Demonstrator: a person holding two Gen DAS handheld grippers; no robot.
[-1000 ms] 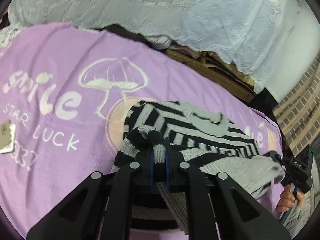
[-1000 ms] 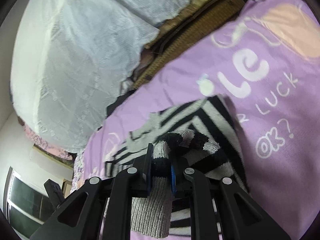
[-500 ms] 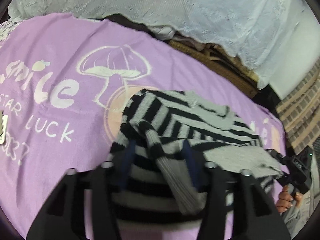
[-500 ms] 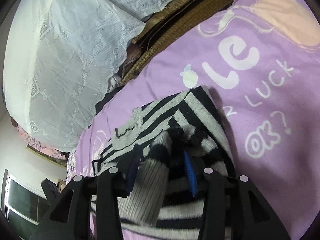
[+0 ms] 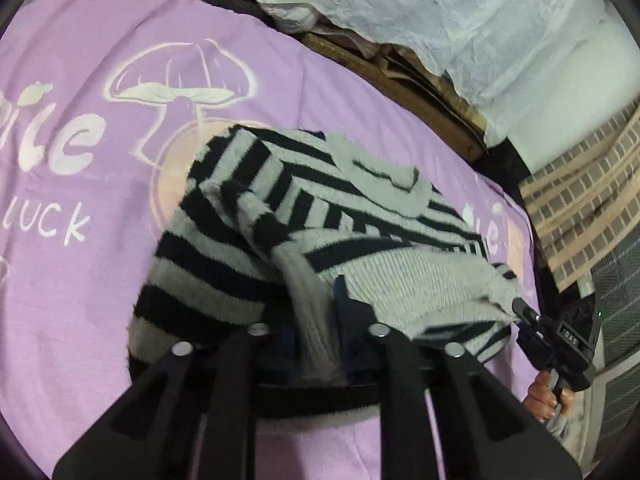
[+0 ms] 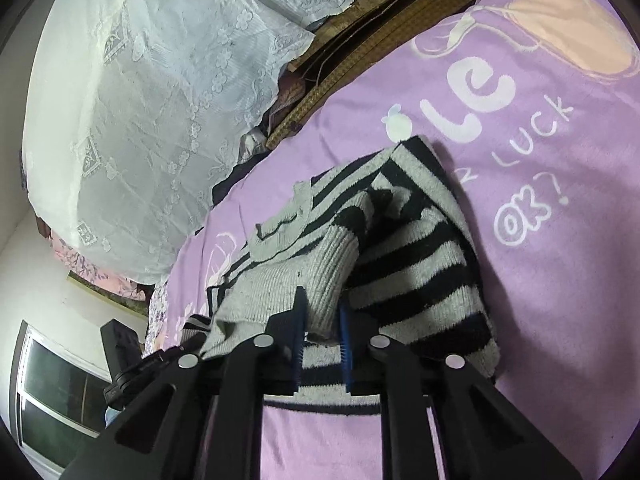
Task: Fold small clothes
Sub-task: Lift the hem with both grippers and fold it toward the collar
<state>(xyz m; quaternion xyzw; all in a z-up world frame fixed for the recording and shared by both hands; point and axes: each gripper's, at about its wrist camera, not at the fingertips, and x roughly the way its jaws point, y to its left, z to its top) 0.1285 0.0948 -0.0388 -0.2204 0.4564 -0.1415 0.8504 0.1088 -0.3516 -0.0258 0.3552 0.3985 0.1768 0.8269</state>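
A small black-and-grey striped sweater (image 5: pixel 280 216) lies on a purple blanket (image 5: pixel 80 280), with both sleeves folded in across its body. My left gripper (image 5: pixel 316 320) stands around the grey ribbed cuff (image 5: pixel 312 312) of one sleeve, jaws a cuff's width apart. In the right wrist view the sweater (image 6: pixel 420 264) lies the same way. My right gripper (image 6: pixel 322 320) stands around the other grey cuff (image 6: pixel 320 276), blue pads close on each side. The right gripper's body also shows in the left wrist view (image 5: pixel 560 344).
The purple blanket (image 6: pixel 540 160) carries white lettering and a mushroom print (image 5: pixel 180 84). White lace bedding (image 5: pixel 440 8) is piled along the far edge over a woven mat (image 5: pixel 400 80). A brick-pattern wall (image 5: pixel 580 208) stands at the right. A window (image 6: pixel 52 400) shows at the lower left.
Both grippers were shut on the cuffs a second ago, opened wide half a second ago, and now stand closer around the cuffs. The sleeves now lie on the sweater body.
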